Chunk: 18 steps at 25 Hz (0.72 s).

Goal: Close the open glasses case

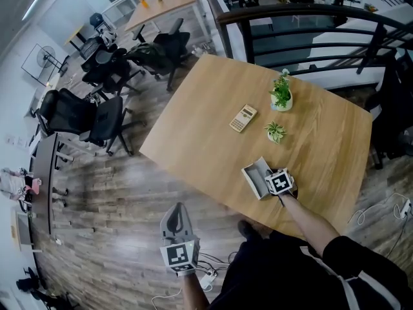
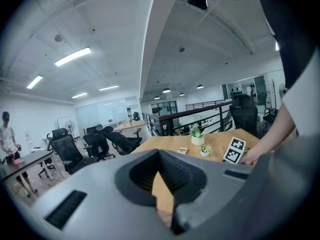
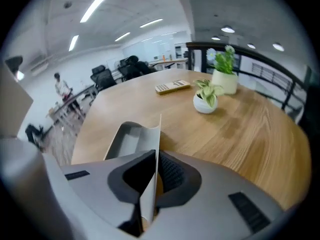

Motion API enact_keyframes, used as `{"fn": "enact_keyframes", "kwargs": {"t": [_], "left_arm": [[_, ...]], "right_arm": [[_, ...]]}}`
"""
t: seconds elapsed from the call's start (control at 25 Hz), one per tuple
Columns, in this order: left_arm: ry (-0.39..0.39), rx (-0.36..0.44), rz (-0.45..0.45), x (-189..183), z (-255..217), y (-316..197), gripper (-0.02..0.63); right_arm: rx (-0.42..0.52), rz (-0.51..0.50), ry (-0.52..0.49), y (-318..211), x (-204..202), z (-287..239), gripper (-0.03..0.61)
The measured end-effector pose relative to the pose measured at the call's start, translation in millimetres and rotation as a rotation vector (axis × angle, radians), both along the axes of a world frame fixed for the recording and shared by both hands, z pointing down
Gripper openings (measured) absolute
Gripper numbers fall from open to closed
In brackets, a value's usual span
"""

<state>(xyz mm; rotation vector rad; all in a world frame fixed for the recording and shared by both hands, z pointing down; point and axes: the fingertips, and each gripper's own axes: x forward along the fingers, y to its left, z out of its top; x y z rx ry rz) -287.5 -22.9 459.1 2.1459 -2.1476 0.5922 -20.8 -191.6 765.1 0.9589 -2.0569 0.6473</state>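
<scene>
The right gripper (image 1: 270, 181) is clamped on the raised lid (image 3: 156, 134) of the open glasses case (image 1: 256, 175), near the wooden table's (image 1: 193, 128) front edge. Its marker cube hides the case's right end. The left gripper (image 1: 175, 218), closed and empty, hangs off the table.

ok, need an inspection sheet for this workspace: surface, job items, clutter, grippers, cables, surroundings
Surface: wooden table, a few small items on it.
Job's things: glasses case, open, lid standing up, by the table's near edge.
Clutter: calculator, taller potted plant, small potted plant; all apart from the case.
Grippers: right gripper, fingers clamped on the raised lid; left gripper shut, empty, held off the table over the floor.
Cables: power strip with leads on the floor by the person's feet; loose cable on the floor at right.
Surroundings: office chairs, railing beyond the table.
</scene>
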Motion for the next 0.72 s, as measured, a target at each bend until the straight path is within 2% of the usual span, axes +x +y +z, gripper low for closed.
{"fn": "enact_keyframes", "kwargs": {"t": [0.12,0.2,0.32,0.4,0.52,0.56,0.64,0.72], "left_arm": [[0.004,0.001,-0.002,-0.1,-0.3,-0.2,-0.005],[-0.022,-0.008,0.006,2.6,-0.8,-0.8,-0.005],[-0.056,-0.009,0.034,9.4,-2.7,-3.9,-0.005],[-0.039,0.001,0.043,12.8,-3.6,-6.3,-0.006],[-0.024,0.005,0.043,15.2,-2.5,-6.7,-0.005],[-0.024,0.004,0.045,15.5,-1.7,-6.7,-0.005],[-0.025,0.002,0.05,16.5,-0.4,-8.0,-0.005],[-0.026,0.001,0.055,18.2,0.4,-9.7,-0.005]], "right_arm": [[0.165,-0.262,0.254,-11.3,-5.1,-11.2,0.024],[0.276,-0.415,0.432,-16.4,-6.0,-16.6,0.021],[0.53,-0.667,0.764,-20.6,-11.4,-28.7,0.021],[0.666,-0.811,0.908,-14.6,-19.9,-35.0,0.021],[0.723,-0.929,0.942,7.5,-30.9,-31.9,0.023],[0.719,-0.947,0.942,14.6,-31.8,-27.9,0.023],[0.715,-0.959,0.949,23.3,-29.3,-20.2,0.067],[0.734,-0.975,0.96,27.7,-28.1,-18.2,0.066]]}}
